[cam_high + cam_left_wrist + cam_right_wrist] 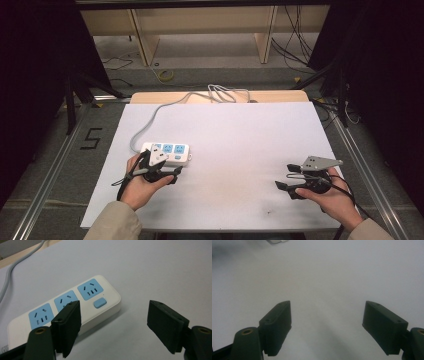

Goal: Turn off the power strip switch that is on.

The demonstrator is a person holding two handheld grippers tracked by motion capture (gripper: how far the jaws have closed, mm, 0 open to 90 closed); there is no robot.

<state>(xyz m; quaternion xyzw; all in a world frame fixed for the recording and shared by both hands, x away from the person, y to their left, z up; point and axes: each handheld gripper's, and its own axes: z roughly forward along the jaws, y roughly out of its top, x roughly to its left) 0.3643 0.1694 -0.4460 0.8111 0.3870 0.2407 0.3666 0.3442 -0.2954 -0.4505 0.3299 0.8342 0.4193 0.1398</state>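
Observation:
A white power strip (165, 152) with three blue sockets and a blue switch lies at the left of the white sheet (235, 150). Its grey cable (150, 119) runs to the table's far edge. My left gripper (172, 173) is open just in front of the strip, held in a hand. In the left gripper view the strip (75, 302) lies beyond the left gripper (113, 322), whose left jaw overlaps the strip's near edge, with nothing between the jaws. My right gripper (285, 176) is open at the right front, over bare sheet. In its own view the right gripper (327, 325) holds nothing.
The cable ends in a loose coil (227, 93) on the wooden table edge (280, 96) at the back. A wooden shelf (200, 30) and floor cables (292, 50) lie beyond. A "5" mark (91, 138) is on the floor at the left.

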